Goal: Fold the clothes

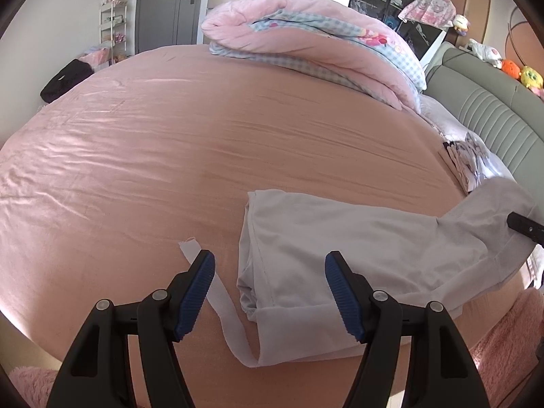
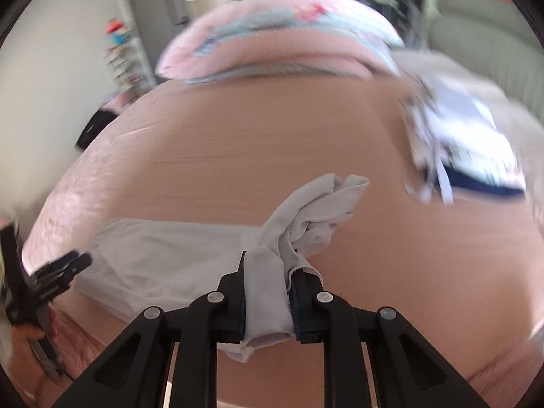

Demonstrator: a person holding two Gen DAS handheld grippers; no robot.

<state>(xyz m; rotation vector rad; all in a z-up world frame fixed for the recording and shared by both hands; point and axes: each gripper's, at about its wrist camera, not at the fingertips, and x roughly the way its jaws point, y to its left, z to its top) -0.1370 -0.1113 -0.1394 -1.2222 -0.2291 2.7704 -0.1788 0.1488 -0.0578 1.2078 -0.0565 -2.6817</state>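
A pale grey garment (image 1: 340, 255) lies folded on the pink bedsheet (image 1: 170, 153), with a loose strap (image 1: 217, 302) trailing off its left end. My left gripper (image 1: 270, 263) hovers open over the garment's left part, nothing between its blue pads. In the right wrist view my right gripper (image 2: 270, 265) is shut on a bunched end of the same grey garment (image 2: 163, 255), lifting it off the sheet. The right gripper's tip (image 1: 525, 227) shows at the far right of the left wrist view. The left gripper (image 2: 64, 265) appears at the left edge of the right wrist view.
A rolled pink and checked quilt (image 1: 306, 44) lies at the far side of the bed. A stack of folded clothes (image 2: 469, 149) sits at the right near the grey headboard (image 1: 493, 112). A black bag (image 1: 64, 80) rests at the bed's left edge.
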